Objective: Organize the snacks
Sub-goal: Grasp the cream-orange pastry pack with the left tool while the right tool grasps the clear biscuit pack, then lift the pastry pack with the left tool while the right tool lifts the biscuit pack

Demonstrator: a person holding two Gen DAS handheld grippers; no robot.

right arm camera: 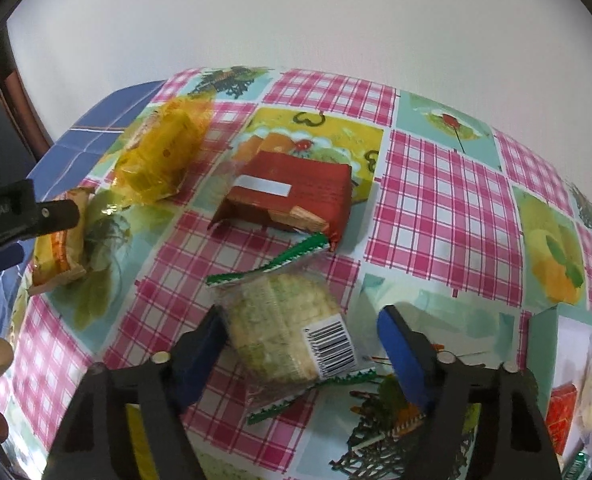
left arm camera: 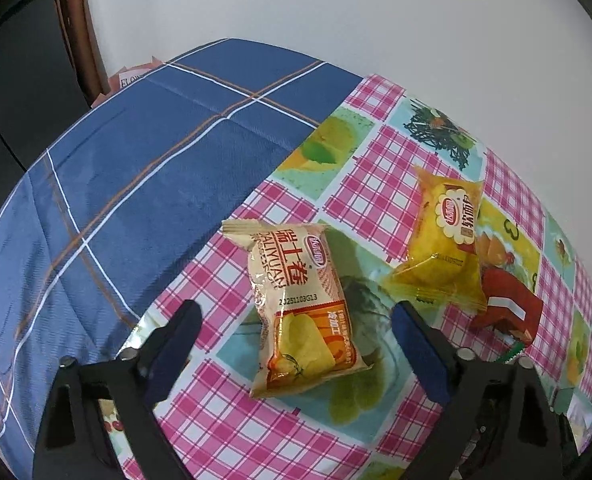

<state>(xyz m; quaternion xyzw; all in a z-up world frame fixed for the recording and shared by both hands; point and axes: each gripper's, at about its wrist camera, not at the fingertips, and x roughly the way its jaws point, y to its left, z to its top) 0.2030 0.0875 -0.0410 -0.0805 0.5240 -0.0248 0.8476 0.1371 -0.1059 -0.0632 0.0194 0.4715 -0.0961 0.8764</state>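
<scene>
Snacks lie near the table edge.
Left hand-held gripper released around the beige roll pack; right hand-held gripper released around the cracker pack, both angled downward.

"DALIYUAN" and "20251103G13" on the beige snack packet; barcode on the cracker packet.

On the tablecloth lie 4 snack packs: 1 Swiss roll pack, 1 yellow cake pack, 1 red wafer pack, 1 clear cracker pack; perhaps 2 more in the white box.
</scene>
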